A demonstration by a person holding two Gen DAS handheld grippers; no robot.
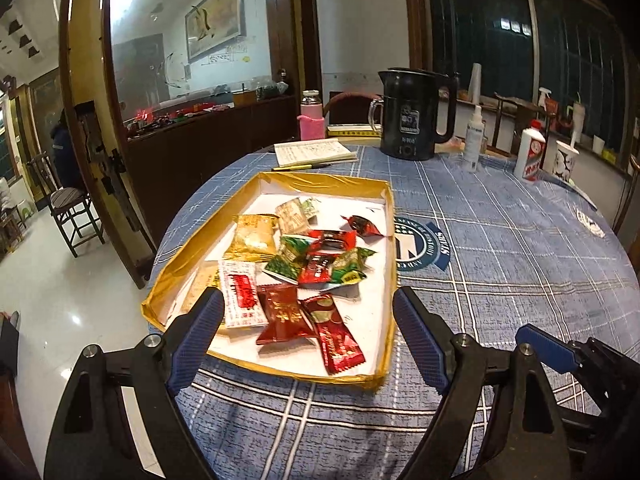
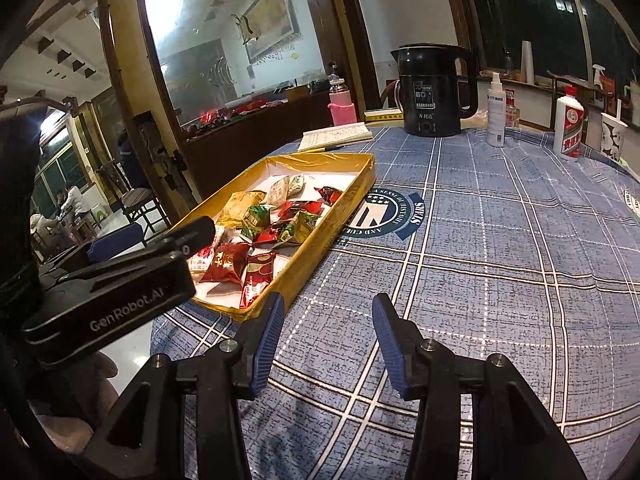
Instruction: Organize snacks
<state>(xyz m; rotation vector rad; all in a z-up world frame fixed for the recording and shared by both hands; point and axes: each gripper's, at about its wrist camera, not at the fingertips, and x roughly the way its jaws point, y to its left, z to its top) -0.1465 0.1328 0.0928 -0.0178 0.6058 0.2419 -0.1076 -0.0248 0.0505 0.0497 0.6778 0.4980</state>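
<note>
**A:** Left wrist view, status?

**B:** My left gripper (image 1: 308, 320) is spread wide, nothing between the pads. It hangs over the near end of the gold-rimmed tray (image 1: 280, 178). The snacks (image 1: 304, 264) lie in a loose pile on the tray's white floor: red packets nearest me, green ones mid-pile, a yellow packet (image 1: 254, 236) on the left, one dark red sweet (image 1: 362, 226) apart near the right wall. The right gripper's blue tip (image 1: 544, 346) shows at lower right, over the tablecloth (image 1: 500, 260).

**A:** Behind the tray?

**B:** Notebook (image 1: 314, 152) with a pen just in front, pink bottle (image 1: 311, 118), black kettle (image 1: 416, 114), spray bottle (image 1: 472, 140), white liquor bottle (image 1: 530, 154), paper cup (image 1: 564, 162).

**A:** Right wrist view?

**B:** My right gripper (image 2: 328, 312) is open too, gap narrower, holding nothing. It sits over bare plaid cloth, just right of the tray's near corner (image 2: 256, 308). All snacks (image 2: 272, 228) are inside the tray; none lie on the cloth. The left gripper's body (image 2: 108, 300) fills the left side, beside the tray's near end. The kettle (image 2: 434, 88) and bottles stand at the far edge.
</note>
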